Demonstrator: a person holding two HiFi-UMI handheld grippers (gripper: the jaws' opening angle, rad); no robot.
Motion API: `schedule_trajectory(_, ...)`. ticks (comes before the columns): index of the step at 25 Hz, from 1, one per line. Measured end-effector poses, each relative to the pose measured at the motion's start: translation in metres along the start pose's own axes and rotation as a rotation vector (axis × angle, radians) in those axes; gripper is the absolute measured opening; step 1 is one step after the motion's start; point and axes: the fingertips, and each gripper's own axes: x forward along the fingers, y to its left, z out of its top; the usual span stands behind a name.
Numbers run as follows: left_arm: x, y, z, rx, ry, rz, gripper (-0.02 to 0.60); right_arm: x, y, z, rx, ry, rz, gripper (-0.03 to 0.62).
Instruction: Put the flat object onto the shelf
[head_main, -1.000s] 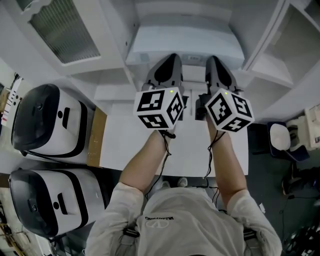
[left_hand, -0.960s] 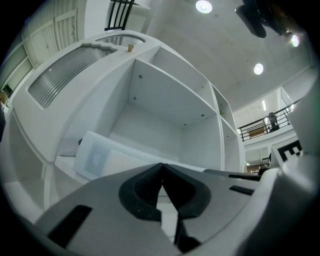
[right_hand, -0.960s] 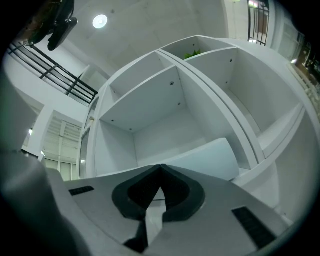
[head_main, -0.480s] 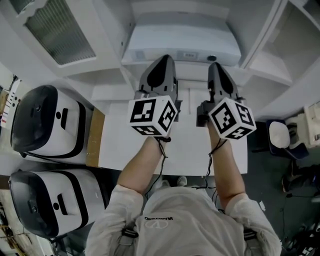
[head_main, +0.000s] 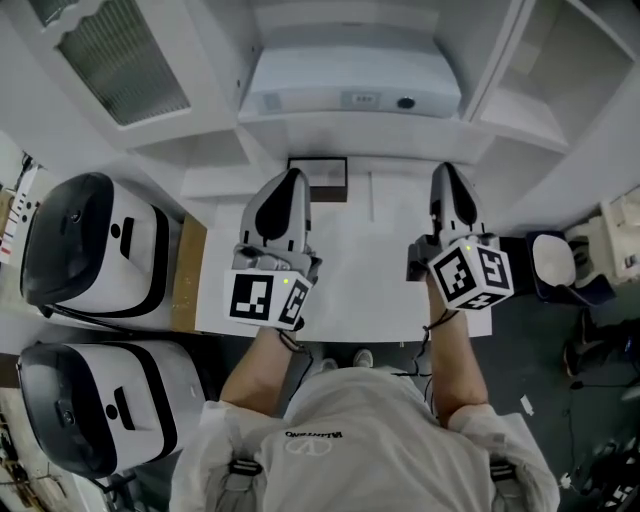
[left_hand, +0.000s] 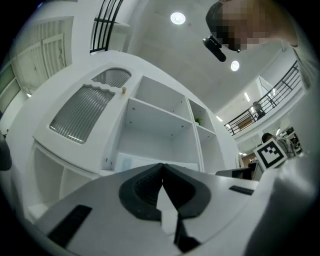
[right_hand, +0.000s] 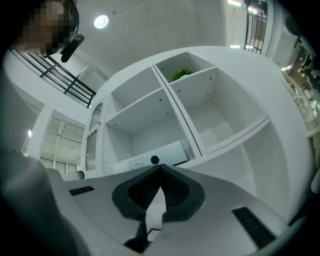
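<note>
both grippers empty. left gripper (head_main: 291, 178): jaws fully together, pads (left_hand: 142, 190) meeting at the tip, nothing between them. right gripper (head_main: 446, 172): same, pads (right_hand: 175, 192) pressed on each other, nothing held. the flat white object (head_main: 350, 82) lies flat on the shelf (head_main: 345, 125), its label and a round dark spot on the edge facing me. it sits beyond both sets of fingertips, well apart from them, roughly between the two grippers across the head view. both grippers hover over the white table (head_main: 350, 290). small dark-framed item (head_main: 318, 176) at the table's back edge, just beside the left gripper's tip. two black-and-white cases (head_main: 95, 240) at far left.
</note>
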Motion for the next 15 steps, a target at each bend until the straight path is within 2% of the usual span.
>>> schedule_trajectory(7, -0.057, 0.019, -0.019, -0.071, 0.067, 0.097, 0.005, -0.041, 0.001, 0.003, -0.04, 0.002, -0.003, 0.011)
schedule_trajectory(15, -0.081, 0.019, -0.021, -0.044, 0.086, 0.109, 0.005, -0.073, 0.006, -0.012, -0.045, 0.042, 0.004, 0.011)
